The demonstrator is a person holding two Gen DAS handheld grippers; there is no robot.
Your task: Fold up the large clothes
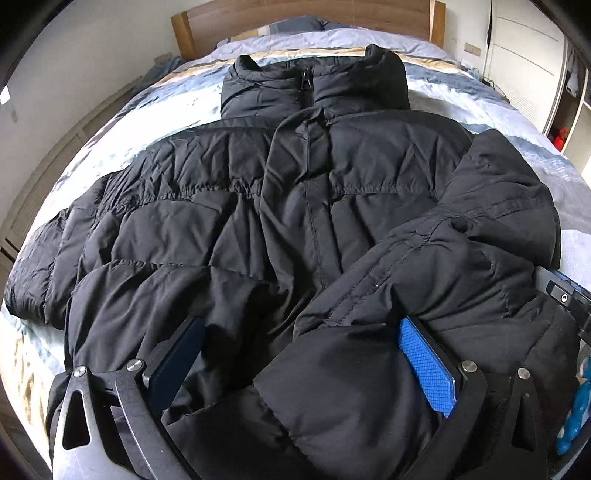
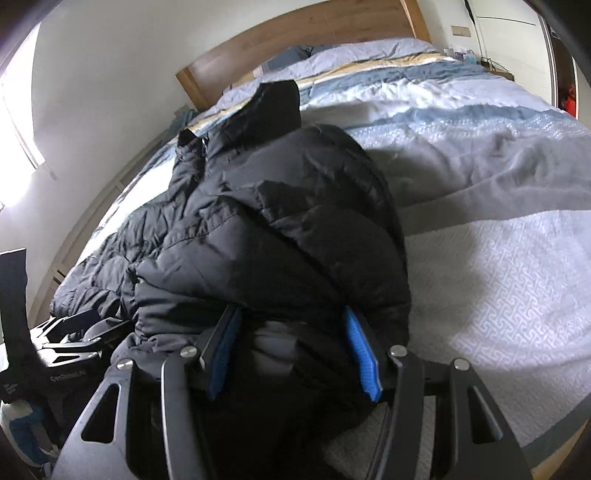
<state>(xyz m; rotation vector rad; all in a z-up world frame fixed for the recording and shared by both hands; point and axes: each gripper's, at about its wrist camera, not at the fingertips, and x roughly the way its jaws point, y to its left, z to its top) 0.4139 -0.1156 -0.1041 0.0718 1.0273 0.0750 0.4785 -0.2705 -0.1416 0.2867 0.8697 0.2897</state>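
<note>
A large black puffer jacket (image 1: pixel 295 206) lies front up on the bed, collar toward the headboard, zip closed. Its right sleeve (image 1: pixel 491 229) is folded in over the body. My left gripper (image 1: pixel 299 332) sits at the jacket's hem with its jaws wide apart and bulky fabric bulging between the blue pads (image 1: pixel 428 365). My right gripper (image 2: pixel 291 328) is at the jacket's right side (image 2: pixel 295 229), jaws apart around the folded sleeve and hem; the fabric fills the gap. The left gripper also shows in the right wrist view (image 2: pixel 62 332).
The bed (image 2: pixel 498 280) has a blue, white and grey patterned cover. A wooden headboard (image 1: pixel 306 22) stands at the far end with pillows (image 1: pixel 295 26). A wardrobe (image 1: pixel 528 62) is at the right, a wall at the left.
</note>
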